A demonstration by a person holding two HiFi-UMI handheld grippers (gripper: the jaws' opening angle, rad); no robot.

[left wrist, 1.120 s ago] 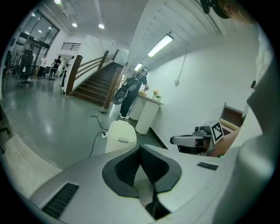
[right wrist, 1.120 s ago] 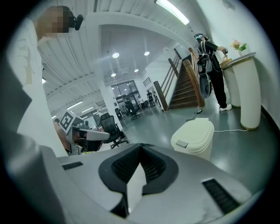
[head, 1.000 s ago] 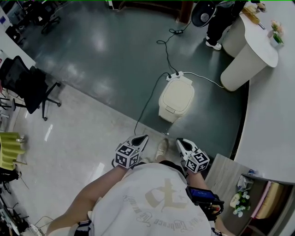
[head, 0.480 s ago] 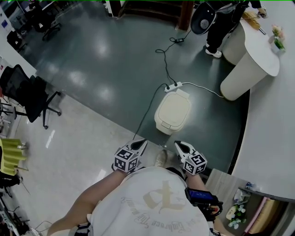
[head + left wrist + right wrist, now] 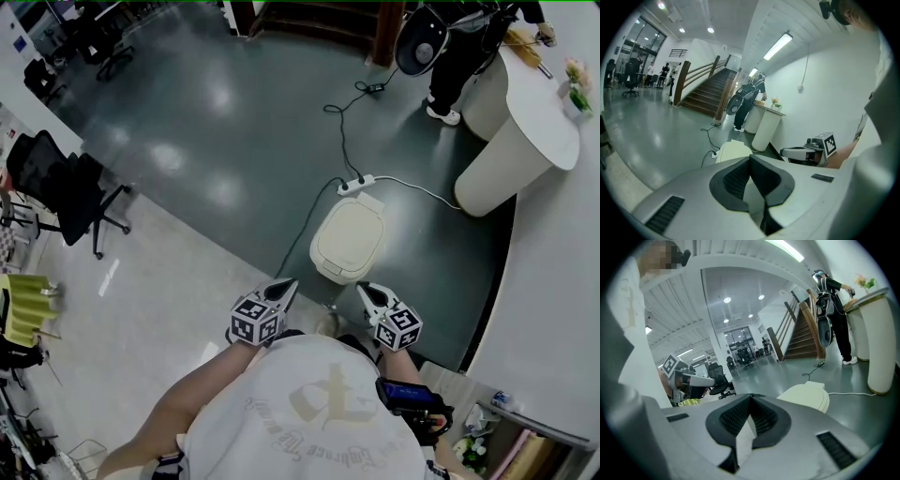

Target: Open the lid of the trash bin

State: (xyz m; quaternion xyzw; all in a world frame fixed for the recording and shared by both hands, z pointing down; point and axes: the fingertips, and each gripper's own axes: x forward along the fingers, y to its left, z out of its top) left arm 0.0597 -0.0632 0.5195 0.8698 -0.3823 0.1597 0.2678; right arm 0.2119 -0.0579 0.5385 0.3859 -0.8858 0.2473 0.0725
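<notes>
The floor [image 5: 234, 112] out there is dark, glossy grey-green and throws back the ceiling lights; nearer, it gives way to paler tiles [image 5: 141, 309]. A staircase [image 5: 701, 96] climbs at the far end.

The trash bin [image 5: 349, 241], cream-coloured with its lid down flat, stands on the dark floor just beyond the two grippers and roughly between them, touched by neither. A white power strip [image 5: 356, 184] lies just at its far side, one black cable [image 5: 298, 220] trailing past the bin's left.

To the right curves a white counter [image 5: 525, 122] with flowers [image 5: 574, 77] on it, and a person [image 5: 461, 52] stands at its far end. A black office chair [image 5: 66, 183] sits well off to the left.

The left gripper [image 5: 284, 289] and right gripper [image 5: 367, 293] are held low and near, both with jaws pressed together on nothing. Each marker cube [image 5: 256, 319] shows black-and-white squares; the print on the wearer's shirt [image 5: 319, 403] is too blurred to read.
</notes>
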